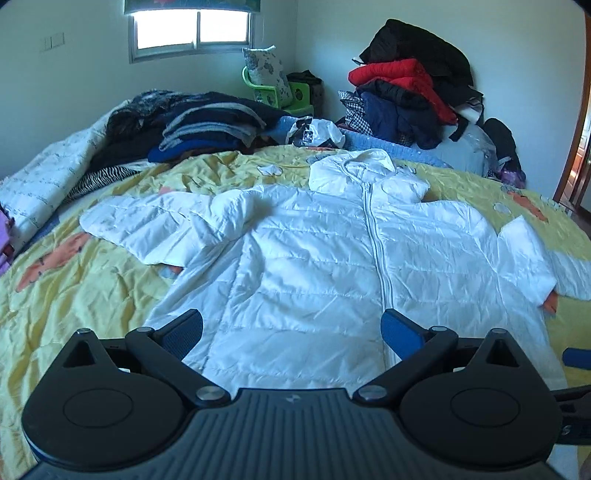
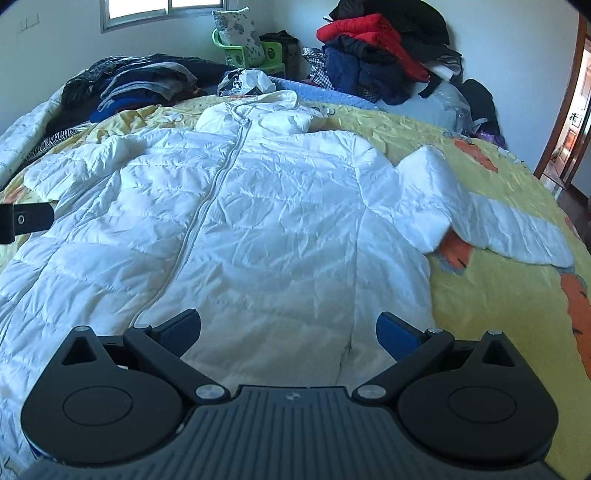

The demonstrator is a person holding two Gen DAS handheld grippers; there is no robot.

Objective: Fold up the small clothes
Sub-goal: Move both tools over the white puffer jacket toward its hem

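Lies zipped and flat on the bed (image 1: 92,295): white jacket (image 1: 303,251). Both grippers (image 1: 291,332) (image 2: 288,332) wide open, holding nothing. Best: pinch each sleeve cuff, fold inward evenly.

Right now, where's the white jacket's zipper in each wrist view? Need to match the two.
Left wrist: the zipper runs right of centre, from the hood down to the hem beside the right finger of the left gripper.
Right wrist: the zipper runs left of centre, slanting down-left from the hood, left of the right gripper.
Shared landmark: the red jacket on the clothes pile by the far wall.
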